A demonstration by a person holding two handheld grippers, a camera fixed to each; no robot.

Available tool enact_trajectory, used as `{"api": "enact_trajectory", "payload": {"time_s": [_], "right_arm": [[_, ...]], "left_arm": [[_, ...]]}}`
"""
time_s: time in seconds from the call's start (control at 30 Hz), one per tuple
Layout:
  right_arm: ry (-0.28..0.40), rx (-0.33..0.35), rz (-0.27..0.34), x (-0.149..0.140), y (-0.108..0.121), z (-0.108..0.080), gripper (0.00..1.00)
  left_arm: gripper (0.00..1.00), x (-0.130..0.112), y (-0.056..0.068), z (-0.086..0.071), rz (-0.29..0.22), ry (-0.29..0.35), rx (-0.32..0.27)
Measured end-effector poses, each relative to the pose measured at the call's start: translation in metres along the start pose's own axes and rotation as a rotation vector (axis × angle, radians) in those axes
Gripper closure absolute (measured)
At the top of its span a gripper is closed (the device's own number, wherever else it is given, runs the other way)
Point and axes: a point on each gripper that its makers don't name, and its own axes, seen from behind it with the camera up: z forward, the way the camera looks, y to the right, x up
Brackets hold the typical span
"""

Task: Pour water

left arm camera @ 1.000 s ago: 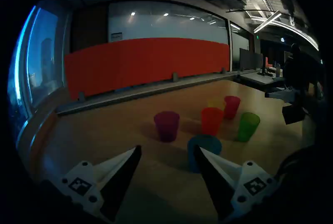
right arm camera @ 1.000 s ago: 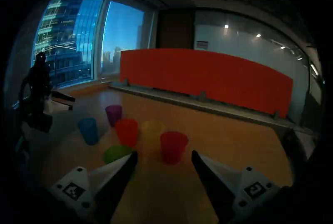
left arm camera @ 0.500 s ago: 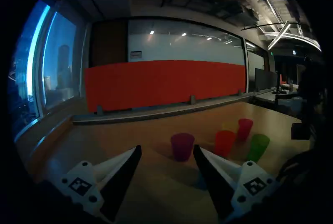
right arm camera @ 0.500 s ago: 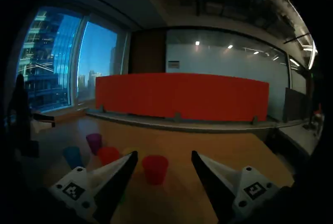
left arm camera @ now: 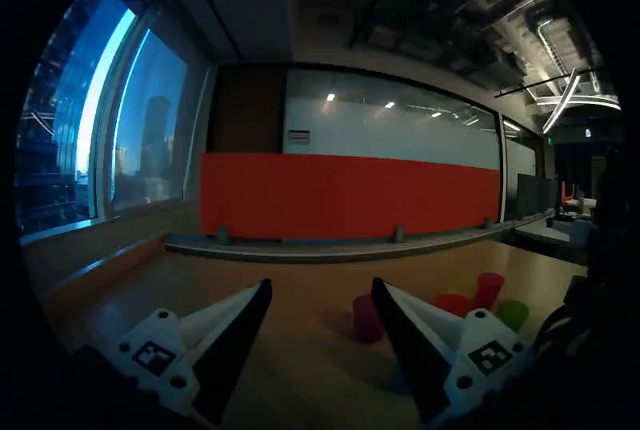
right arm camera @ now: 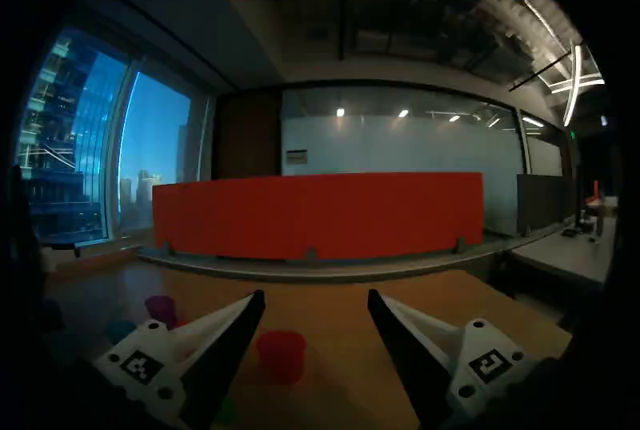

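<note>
Where the cups stand on the light wooden tabletop [left arm camera: 304,366], the left gripper view catches them low and to the right. A translucent purple plastic cup [left arm camera: 366,318] stands upright just beside the inner edge of the right-hand finger. An orange-red plastic cup [left arm camera: 452,303] is partly hidden behind that finger, with a pinkish-red plastic cup [left arm camera: 489,289] farther back. A green plastic cup [left arm camera: 512,314] is nearest the edge of the view. They stand close together, and none touches the tongs. Whether any holds water cannot be told in this dim light.

The left gripper [left arm camera: 320,282] is held about level, looking across the table rather than down on it. Its two white fingers [left arm camera: 240,326] are spread wide with nothing between them.

In the right gripper view, the pinkish-red plastic cup [right arm camera: 281,356] stands upright low in the gap, nearer the left-hand finger and apart from both. The purple cup [right arm camera: 162,310] shows left of that finger, and a dim blue plastic cup [right arm camera: 120,331] stands near it. The right gripper [right arm camera: 314,294] is also held level, low over the table, with its jaws wide apart and empty.

Behind the table runs a long red partition panel [left arm camera: 352,194], with a frosted glass wall [right arm camera: 400,142] above it. Tall windows [right arm camera: 88,158] on the left look out on city towers.
</note>
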Motion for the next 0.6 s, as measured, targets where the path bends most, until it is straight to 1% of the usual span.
{"api": "enact_trajectory", "payload": {"time_s": [0.2, 0.3, 0.43, 0.6], "right_arm": [[0.019, -0.009, -0.001, 0.003, -0.002, -0.001, 0.01], [0.022, -0.019, -0.002, 0.005, -0.001, 0.001, 0.01], [0.025, -0.027, -0.003, 0.005, -0.001, 0.003, 0.01], [0.026, -0.025, -0.01, 0.002, -0.003, 0.004, 0.01]], "left_arm": [[0.08, 0.012, -0.005, -0.001, 0.013, 0.04, 0.028], [0.08, 0.016, -0.007, -0.001, 0.028, 0.043, 0.04], [0.08, 0.016, -0.01, 0.0, 0.048, 0.043, 0.051], [0.08, 0.01, -0.015, -0.001, 0.065, 0.038, 0.067]]}}
